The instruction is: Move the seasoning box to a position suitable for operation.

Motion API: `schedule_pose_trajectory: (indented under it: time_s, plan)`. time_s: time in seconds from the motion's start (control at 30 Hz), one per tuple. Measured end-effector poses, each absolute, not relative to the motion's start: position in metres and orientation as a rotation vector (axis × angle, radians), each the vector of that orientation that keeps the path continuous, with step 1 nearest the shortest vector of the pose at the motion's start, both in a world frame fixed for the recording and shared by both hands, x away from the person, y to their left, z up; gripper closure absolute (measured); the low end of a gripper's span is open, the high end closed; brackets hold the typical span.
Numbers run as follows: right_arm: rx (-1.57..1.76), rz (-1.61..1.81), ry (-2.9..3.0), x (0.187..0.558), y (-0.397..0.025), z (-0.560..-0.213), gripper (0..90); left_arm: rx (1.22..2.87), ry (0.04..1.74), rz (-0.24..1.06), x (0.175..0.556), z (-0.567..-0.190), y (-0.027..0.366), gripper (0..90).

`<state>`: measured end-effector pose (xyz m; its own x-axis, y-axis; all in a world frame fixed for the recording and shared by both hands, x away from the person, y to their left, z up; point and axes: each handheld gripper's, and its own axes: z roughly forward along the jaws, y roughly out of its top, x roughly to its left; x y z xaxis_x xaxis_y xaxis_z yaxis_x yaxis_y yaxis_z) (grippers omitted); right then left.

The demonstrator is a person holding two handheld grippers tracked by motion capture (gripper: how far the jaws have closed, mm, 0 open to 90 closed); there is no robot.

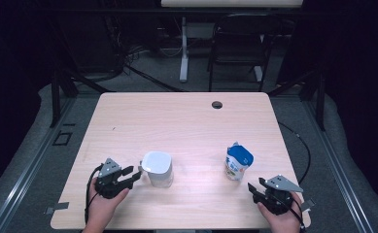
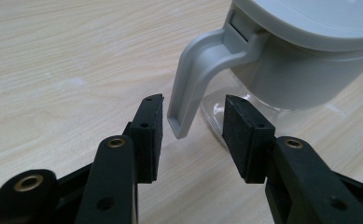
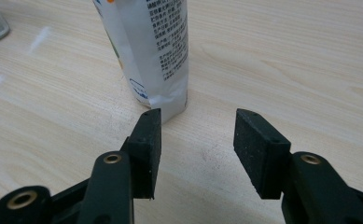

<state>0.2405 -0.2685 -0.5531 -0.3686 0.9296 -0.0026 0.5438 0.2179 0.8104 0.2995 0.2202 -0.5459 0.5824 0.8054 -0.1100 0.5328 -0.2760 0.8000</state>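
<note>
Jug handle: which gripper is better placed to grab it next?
Left. The left gripper is open with the jug handle just ahead of the gap between its jaws, not yet clamped. The right gripper sits open by the pouch, across the table from the jug.

Left gripper (image 1: 131, 176) sits in the lower left of the high view, held by the left hand (image 1: 104, 204), forearm entering from the bottom edge; jaws point toward frame right. In the left gripper view, jaws parted, pads (image 2: 153, 133) facing each other across a clear gap. Right gripper (image 1: 257, 187) in the lower right, gripped by the right hand (image 1: 283, 218); jaws point up-left. Right gripper view: jaws spread wide, nothing between them.
</note>
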Motion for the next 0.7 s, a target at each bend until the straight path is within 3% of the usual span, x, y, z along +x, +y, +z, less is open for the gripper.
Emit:
schedule_pose_trajectory:
  time_s: [0.7]
  plan:
    - [1.369, 1.030, 2.004, 0.238, -0.274, -0.557, 49.7, 2.004, 0.981, 0.410, 0.322, -0.550, 0.203, 62.6]
